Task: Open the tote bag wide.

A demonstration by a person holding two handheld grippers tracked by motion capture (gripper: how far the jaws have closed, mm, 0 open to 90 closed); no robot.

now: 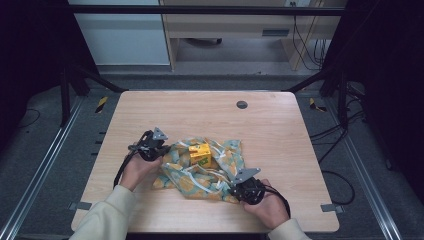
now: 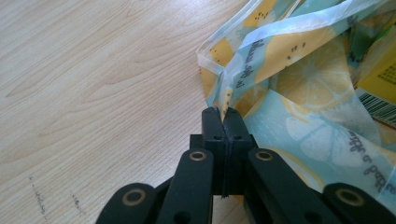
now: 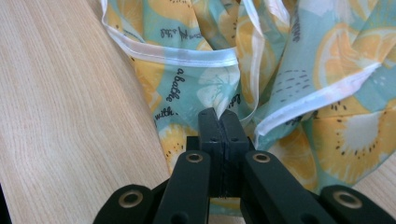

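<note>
A lemon-print cloth bag (image 1: 210, 170) in teal and yellow lies crumpled on the wooden table (image 1: 280, 130). A yellow carton (image 1: 200, 153) sits in its folds, its barcode edge (image 2: 380, 100) at the right of the left gripper view. My left gripper (image 1: 159, 151) is shut on the bag's white-hemmed left edge (image 2: 224, 100). My right gripper (image 1: 235, 187) is shut on the bag fabric (image 3: 219, 100) at its near right corner. Both hands rest on the table behind the grippers.
A small dark grommet (image 1: 242, 104) is set into the table's far side. Bare wood (image 2: 93, 84) stretches left of the bag. Metal rails (image 1: 45, 165) and cables (image 1: 332, 135) run along the floor on both sides of the table.
</note>
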